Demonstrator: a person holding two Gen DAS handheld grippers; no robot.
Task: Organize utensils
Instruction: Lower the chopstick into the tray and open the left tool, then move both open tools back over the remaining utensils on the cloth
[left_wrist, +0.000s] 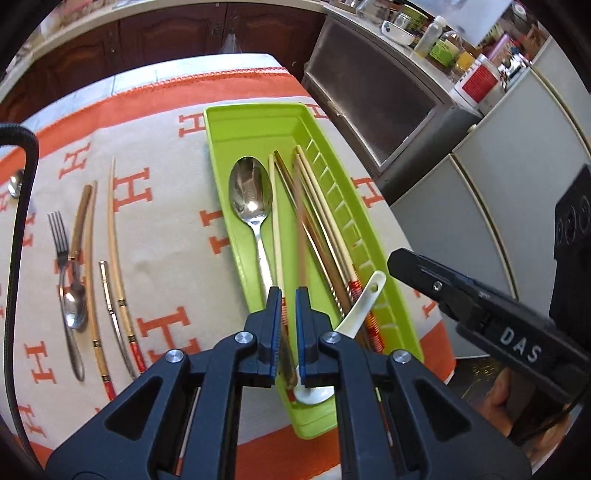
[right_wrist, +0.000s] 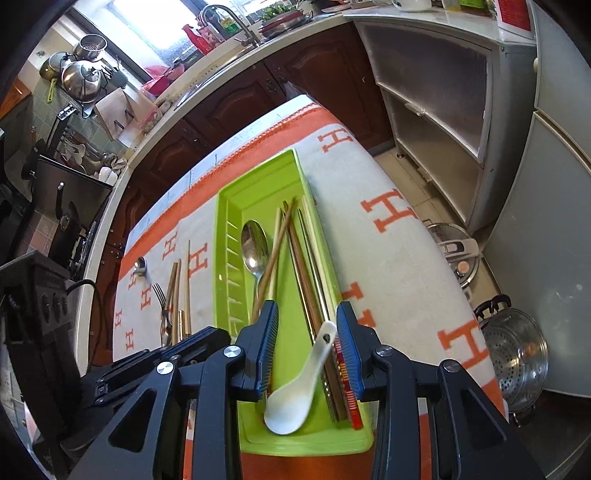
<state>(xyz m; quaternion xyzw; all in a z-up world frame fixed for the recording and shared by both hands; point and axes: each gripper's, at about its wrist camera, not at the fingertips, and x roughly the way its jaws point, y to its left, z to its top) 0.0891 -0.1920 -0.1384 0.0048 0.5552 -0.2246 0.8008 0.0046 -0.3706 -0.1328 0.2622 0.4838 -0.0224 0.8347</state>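
The left gripper (left_wrist: 287, 328) pinches a thin, stiff, slippery chopstick (left_wrist: 302, 251) near its thick end above the green tray (left_wrist: 221, 122). The right gripper (right_wrist: 307, 347) hangs part-spread, empty.

A long pale stone countertop (right_wrist: 207, 79) runs over dark brown carved wooden cabinet doors (right_wrist: 236, 99). Daylight pours through a bright window (right_wrist: 155, 22) above the curved steel tap (right_wrist: 229, 16) at the sink. Shiny steel pots (right_wrist: 83, 74) crowd a rack against greenish wall tiles (right_wrist: 40, 114). A grey frosted-panel shelf unit (right_wrist: 436, 92) stands beside a tall pale grey refrigerator (right_wrist: 546, 184). On the beige tiled floor (right_wrist: 399, 166) sits a perforated steel steamer pot (right_wrist: 517, 354).
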